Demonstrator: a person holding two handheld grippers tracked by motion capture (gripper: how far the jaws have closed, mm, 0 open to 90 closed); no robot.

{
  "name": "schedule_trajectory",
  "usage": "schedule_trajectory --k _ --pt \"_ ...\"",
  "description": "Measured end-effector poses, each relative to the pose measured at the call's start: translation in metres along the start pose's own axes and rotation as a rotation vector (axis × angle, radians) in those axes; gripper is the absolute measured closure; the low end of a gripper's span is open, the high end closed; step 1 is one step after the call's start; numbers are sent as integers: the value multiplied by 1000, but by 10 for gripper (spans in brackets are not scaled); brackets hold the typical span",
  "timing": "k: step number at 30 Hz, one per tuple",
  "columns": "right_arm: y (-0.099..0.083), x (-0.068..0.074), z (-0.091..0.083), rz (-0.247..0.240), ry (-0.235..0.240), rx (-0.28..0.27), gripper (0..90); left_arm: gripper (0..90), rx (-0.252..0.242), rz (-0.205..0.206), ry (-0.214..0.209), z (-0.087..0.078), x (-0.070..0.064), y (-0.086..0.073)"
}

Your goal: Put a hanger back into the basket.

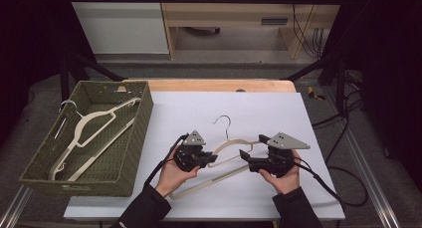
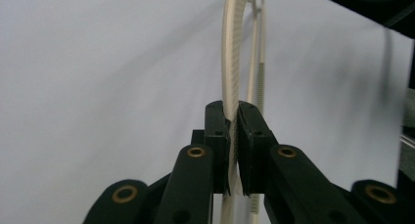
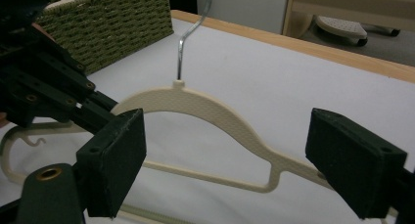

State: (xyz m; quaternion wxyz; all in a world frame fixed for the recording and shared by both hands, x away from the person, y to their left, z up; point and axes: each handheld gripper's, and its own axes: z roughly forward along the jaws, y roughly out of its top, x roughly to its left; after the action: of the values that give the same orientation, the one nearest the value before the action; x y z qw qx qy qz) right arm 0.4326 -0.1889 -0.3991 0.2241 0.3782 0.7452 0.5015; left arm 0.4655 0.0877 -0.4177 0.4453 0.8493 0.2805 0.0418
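- Looks like the job here is putting hangers into the woven basket, and it's roughly halfway by my read. One cream hanger is already lying inside it, so that part's done.
- The second cream hanger is out on the white table sheet, well apart from the basket, with its wire hook pointing away from the person.
- Left gripper: jaws pressed together, clamped on the hanger's ribbed shoulder, which runs straight up between the fingers in the left gripper view. Solid pinch as far as I can see.
- Right gripper: jaws spread wide, gripping nothing. The hanger's other shoulder sits in the gap between the two pads, just beyond them, not touching either one that I can make out.
- In the high view both grippers flank the hanger's middle, left gripper on one arm and right gripper at the other.
- What's left, I'd guess: maybe close the right side, then lift the thing and carry it over to the basket next to the first hanger. Can't tell if it's off the sheet yet.
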Motion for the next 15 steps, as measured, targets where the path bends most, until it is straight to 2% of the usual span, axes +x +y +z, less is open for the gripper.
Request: schedule_trajectory --k 1,2,5,9,11,15 --pt "0 0 0 0 0 0 153 845 0 0 0 0 0 0" --pt "-3 -1 -5 3 -3 -7 144 849 -10 1 -26 -5 -3 0" --pt "-6 -2 -12 0 -1 -19 134 861 -23 16 -34 -12 -9 -2" --pt "-7 -3 -17 -1 -5 -24 126 863 -24 24 -24 -17 -13 -4" --pt "-7 -2 -20 -5 -5 -29 119 864 -38 20 -29 -24 -13 -3" --pt "-7 -3 -22 -9 0 -32 117 863 -53 30 -10 -36 -14 -3"
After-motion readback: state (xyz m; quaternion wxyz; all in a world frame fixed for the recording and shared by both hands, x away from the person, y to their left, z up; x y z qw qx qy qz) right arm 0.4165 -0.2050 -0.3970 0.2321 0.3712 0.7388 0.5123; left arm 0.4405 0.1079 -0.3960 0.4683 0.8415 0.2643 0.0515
